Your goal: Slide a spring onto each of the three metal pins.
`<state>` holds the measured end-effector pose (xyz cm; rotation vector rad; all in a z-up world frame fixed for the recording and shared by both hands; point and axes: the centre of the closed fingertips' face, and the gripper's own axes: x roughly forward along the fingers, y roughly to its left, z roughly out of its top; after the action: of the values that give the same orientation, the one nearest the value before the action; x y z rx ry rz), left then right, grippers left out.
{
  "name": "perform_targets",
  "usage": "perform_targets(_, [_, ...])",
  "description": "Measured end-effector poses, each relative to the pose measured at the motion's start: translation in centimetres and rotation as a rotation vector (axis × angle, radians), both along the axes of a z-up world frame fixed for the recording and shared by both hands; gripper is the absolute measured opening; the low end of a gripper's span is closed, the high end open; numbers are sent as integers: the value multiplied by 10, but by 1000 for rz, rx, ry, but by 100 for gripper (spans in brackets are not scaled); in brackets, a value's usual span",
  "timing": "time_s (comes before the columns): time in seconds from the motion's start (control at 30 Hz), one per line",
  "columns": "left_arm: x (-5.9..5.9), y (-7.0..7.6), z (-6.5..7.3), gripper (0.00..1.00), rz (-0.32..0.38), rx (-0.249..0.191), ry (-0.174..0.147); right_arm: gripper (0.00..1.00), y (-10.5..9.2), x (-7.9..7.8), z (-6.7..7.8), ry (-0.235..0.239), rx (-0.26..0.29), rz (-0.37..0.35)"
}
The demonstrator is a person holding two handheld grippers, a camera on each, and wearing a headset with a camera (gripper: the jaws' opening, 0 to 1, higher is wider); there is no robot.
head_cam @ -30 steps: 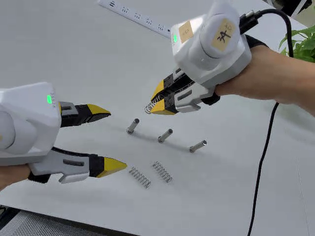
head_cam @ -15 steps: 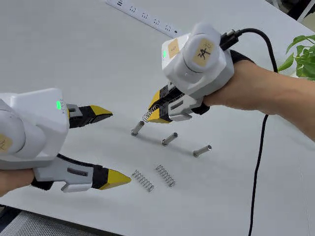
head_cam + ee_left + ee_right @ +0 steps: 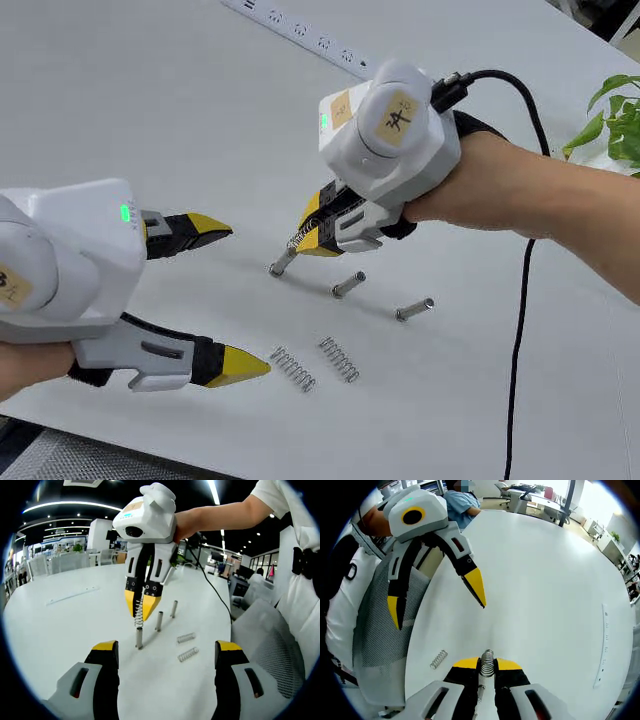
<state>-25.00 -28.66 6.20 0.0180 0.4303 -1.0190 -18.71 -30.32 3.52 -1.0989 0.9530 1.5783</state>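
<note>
Three metal pins stand on the white table: left pin (image 3: 282,262), middle pin (image 3: 348,284), right pin (image 3: 413,309). My right gripper (image 3: 305,240) is shut on a spring (image 3: 297,240), whose lower end meets the top of the left pin (image 3: 139,637). In the right gripper view the held spring (image 3: 487,661) sticks out between the jaws. Two loose springs (image 3: 292,368) (image 3: 339,359) lie in front of the pins. My left gripper (image 3: 240,300) hangs open to the left of the pins, holding nothing.
A white power strip (image 3: 300,30) lies at the table's far side. A black cable (image 3: 520,330) trails from the right gripper down the right side. A green plant (image 3: 615,120) stands at the right edge. A person in white sits behind the left gripper.
My right gripper has moved down and to the left with the spring, bringing its end to the left pin's top. The left gripper has stayed open in place.
</note>
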Motion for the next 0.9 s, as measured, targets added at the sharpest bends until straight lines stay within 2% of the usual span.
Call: perform_targets(0.9, [-1, -4, -1, 77, 0, -27, 13, 8, -2, -3, -11, 8, -22, 23])
